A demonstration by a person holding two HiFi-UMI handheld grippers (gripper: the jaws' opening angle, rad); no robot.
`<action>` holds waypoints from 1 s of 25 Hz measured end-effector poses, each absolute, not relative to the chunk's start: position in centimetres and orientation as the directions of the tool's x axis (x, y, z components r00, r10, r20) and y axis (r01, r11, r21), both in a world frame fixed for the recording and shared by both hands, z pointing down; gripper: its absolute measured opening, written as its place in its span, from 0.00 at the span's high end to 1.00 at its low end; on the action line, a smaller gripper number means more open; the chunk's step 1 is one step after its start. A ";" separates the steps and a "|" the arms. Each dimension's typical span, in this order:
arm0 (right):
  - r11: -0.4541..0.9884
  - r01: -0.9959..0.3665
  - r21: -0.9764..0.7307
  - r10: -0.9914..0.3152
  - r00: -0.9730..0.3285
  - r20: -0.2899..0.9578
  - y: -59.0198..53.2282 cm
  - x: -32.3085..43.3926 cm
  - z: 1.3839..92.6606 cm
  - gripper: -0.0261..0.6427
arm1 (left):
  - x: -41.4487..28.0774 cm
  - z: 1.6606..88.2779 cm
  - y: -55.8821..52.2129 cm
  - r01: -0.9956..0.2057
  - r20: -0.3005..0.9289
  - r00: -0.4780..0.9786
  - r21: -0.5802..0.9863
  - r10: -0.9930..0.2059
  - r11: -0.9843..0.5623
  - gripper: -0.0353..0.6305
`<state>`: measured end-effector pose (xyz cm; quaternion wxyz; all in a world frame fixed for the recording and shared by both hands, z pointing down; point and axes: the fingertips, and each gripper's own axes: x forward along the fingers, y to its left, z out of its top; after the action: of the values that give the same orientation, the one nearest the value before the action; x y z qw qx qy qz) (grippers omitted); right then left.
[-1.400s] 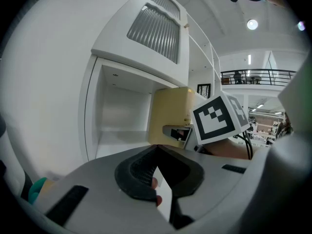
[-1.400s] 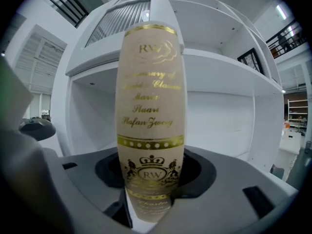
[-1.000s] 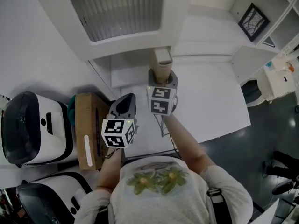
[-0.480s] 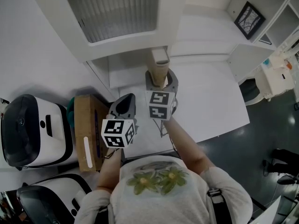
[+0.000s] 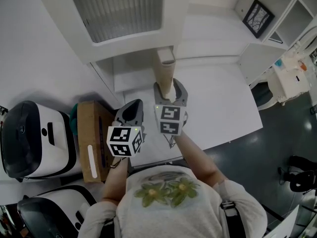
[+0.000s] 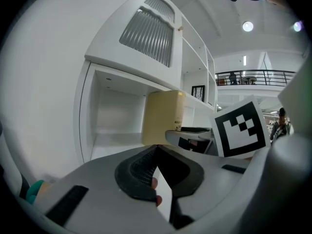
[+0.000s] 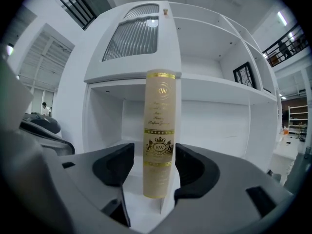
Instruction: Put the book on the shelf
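White shelf unit (image 5: 124,14) fills the top of the head view, and a white surface (image 5: 223,98) runs out from it toward the right. The cream book (image 5: 165,73) stands upright in the middle, at the mouth of the lower compartment. The right claw (image 5: 170,90) reaches around its lower part. The left claw (image 5: 132,112) is just to the left. A cardboard box (image 5: 89,133) lies at the left edge of the surface.

From the left gripper view, the left claw (image 6: 156,147) is closed, its tips together, with nothing in it. The book (image 6: 163,118) is beyond it, at centre.

From the right gripper view, the book (image 7: 160,130) is upright between the jaws of the right claw (image 7: 153,165). The jaws have just been opening and now stand wide, with a clear gap on the left side of the book.
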<state>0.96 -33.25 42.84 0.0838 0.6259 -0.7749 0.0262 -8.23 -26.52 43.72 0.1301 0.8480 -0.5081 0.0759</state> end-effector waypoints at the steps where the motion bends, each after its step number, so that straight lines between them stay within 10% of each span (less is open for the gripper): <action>1: 0.212 -0.975 0.067 -0.967 -0.199 0.161 -33.1 1.0 42.9 0.55 | -8.2 43.7 -26.4 -0.881 0.260 0.473 0.144 -0.842 -0.451 0.91; 25: 0.218 -0.974 0.063 -0.959 -0.202 0.198 -33.4 1.5 43.3 0.67 | -8.2 43.2 -25.2 -0.881 0.254 0.473 0.145 -0.844 -0.450 0.91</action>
<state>1.50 -33.36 43.26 0.0975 0.6240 -0.7743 0.0379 -8.21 -25.17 43.22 0.1286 0.8484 -0.5084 0.0724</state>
